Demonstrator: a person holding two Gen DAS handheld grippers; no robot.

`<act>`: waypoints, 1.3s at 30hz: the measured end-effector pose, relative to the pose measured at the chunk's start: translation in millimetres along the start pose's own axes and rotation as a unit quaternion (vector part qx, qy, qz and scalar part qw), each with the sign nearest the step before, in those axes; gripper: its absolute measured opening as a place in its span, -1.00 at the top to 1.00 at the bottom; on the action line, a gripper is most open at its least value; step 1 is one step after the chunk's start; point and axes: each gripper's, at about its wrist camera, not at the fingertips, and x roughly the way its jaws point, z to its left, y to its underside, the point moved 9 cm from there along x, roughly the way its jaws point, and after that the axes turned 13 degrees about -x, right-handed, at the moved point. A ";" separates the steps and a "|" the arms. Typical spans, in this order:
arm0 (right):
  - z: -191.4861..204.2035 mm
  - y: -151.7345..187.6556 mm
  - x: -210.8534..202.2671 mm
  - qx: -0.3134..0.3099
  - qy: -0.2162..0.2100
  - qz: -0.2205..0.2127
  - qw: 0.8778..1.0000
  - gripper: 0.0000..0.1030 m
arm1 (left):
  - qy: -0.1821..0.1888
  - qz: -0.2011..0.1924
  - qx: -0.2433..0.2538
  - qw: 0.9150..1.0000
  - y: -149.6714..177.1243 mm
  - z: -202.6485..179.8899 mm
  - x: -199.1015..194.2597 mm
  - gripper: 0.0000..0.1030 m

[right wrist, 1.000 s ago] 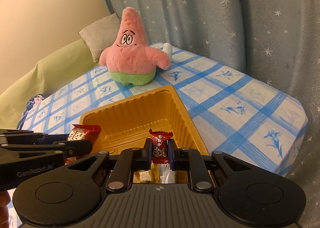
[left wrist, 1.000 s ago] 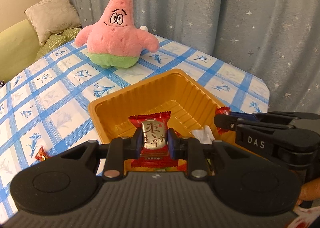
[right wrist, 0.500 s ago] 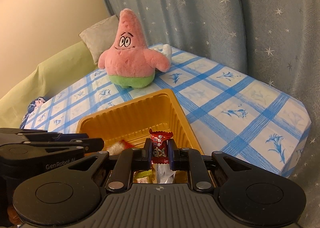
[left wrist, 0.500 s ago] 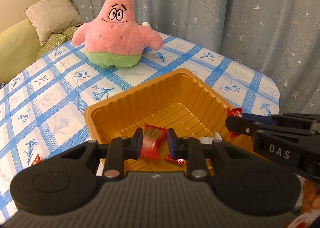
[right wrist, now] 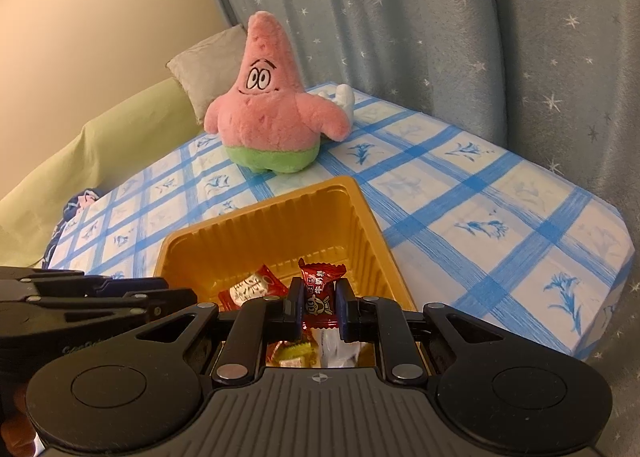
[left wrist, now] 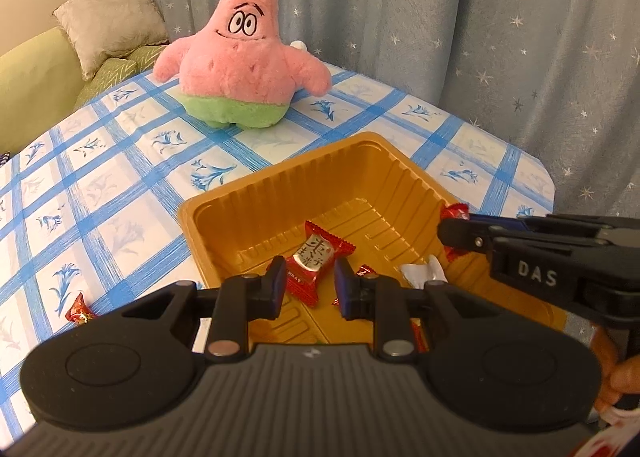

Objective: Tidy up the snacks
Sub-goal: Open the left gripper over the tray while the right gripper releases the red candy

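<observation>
Risk: right claw (right wrist: pixel 319 307), clenched on a red candy (right wrist: pixel 320 295), releases near the tray (left wrist: pixel 224 213) rim, spilling it; left claw (left wrist: pixel 311 289) hangs released.

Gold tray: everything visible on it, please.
The gold tray is a thin ribbed plastic tub, glossy orange-gold, with a rolled rim and sloped walls. It sits upright on the blue-checked tablecloth before the pink plush, open-topped, holding a few wrapped snacks, including a red candy lying on its floor.
</observation>
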 end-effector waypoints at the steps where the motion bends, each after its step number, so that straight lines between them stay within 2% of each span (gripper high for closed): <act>1: 0.5 -2.1 2.0 -0.002 -0.001 0.000 1.000 0.68 | -0.001 -0.001 -0.001 1.000 -0.5 0.9 -0.6 0.55; 14: 4.0 -22.4 18.8 -0.005 -0.018 -0.015 1.000 0.64 | 0.001 -0.001 -0.006 1.000 4.9 2.8 -9.5 0.55; 16: 5.1 -23.4 18.3 -0.006 -0.021 -0.016 1.000 0.43 | 0.003 -0.001 -0.005 1.000 6.8 1.7 -11.1 0.55; 17: 5.1 -23.6 16.8 -0.007 -0.019 -0.018 1.000 0.12 | 0.005 -0.001 -0.005 1.000 7.8 1.4 -11.8 0.55; 18: 5.1 -23.3 14.2 -0.008 -0.014 -0.023 1.000 -0.09 | 0.006 0.000 -0.005 1.000 8.7 1.3 -12.9 0.55; 20: 5.8 -22.0 8.0 -0.012 -0.010 -0.033 0.999 -0.11 | 0.008 -0.001 -0.005 1.000 10.1 0.8 -15.6 0.55; 26: 7.6 -8.6 -11.0 0.003 -0.016 -0.023 1.000 -0.14 | 0.021 -0.001 -0.006 1.000 14.8 0.3 -29.1 0.54; 39: 14.2 21.0 -58.5 0.031 -0.001 -0.016 0.999 -0.30 | 0.048 -0.003 -0.003 0.999 32.8 2.5 -68.8 0.54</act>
